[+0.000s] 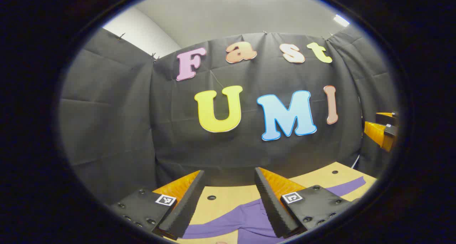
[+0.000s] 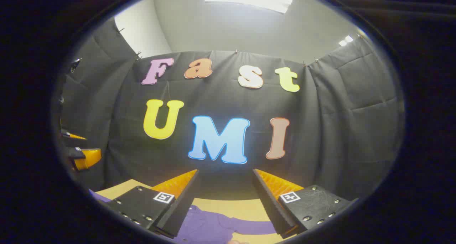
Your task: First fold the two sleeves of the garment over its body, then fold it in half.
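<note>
Both grippers hang above a purple garment (image 1: 228, 221) spread on a tan table (image 1: 228, 197), the left gripper (image 1: 228, 201) and right gripper (image 2: 224, 201) each with jaws spread wide and grasping nothing. Fabric lies low between the fingers in both views, a sleeve (image 1: 347, 185) trailing toward the far right on the left gripper view. Neither sleeve looks folded yet, so the job appears barely begun. Judged from here, the risk is a pinch that gathers two layers or drags the cloth across the table, skewing the fold. Round holes (image 1: 211, 197) dot the tabletop. Beyond, the booth's black cloth wall (image 1: 117, 130) closes the scene
</note>
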A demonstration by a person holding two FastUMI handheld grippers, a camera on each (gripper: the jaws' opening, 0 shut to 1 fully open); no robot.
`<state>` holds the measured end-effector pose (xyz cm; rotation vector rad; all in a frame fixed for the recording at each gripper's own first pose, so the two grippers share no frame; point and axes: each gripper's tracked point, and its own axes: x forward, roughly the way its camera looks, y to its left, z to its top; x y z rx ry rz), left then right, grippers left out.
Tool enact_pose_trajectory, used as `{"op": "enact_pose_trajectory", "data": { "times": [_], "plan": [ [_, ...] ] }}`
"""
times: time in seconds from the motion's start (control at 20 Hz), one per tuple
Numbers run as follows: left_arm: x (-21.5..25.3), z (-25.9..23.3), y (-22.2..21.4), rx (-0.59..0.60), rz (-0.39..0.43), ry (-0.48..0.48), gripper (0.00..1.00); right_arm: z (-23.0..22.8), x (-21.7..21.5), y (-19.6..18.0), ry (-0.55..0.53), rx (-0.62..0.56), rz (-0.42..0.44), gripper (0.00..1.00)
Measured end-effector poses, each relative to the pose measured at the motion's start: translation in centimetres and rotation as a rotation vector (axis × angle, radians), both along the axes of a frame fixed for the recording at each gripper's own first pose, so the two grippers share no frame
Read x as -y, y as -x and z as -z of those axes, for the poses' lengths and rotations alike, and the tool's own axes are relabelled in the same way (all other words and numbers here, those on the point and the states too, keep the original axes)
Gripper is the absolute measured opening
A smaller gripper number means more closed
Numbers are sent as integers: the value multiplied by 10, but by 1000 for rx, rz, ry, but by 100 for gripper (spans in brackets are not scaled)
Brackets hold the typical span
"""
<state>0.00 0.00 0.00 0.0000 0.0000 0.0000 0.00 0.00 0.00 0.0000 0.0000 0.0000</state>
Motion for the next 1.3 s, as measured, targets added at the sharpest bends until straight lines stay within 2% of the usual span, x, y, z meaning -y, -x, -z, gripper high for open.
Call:
{"op": "enact_pose_trajectory", "data": {
  "times": [0.05, 0.1, 0.35, 0.65, 0.75, 0.8, 0.9, 1.3],
  "plan": [
    [6, 2, -2, -7, 5, 15, 94, -1, -3, -5, -16, -1, -13, 94],
    [11, 0, -4, 3, 14, 18, 94, 0, -3, -10, -26, -3, -20, 92],
    [35, -27, -18, 58, 48, -44, 94, 12, -3, -17, -38, -51, -35, 92],
    [37, -25, -34, 43, 51, -20, 97, 22, -4, -23, -30, -77, -37, 92],
    [39, -25, -37, 42, 50, -19, 94, 27, -1, -26, -31, -89, -36, 92],
    [38, -25, -37, 43, 47, -18, 97, 31, 1, -25, -34, -97, -34, 92],
    [39, -24, -37, 40, 43, -17, 97, 39, 5, -27, -46, -118, -32, 92],
    [43, -21, -45, 27, 27, -16, 97, 68, 52, -44, -51, -162, 47, 92]
  ]
}}
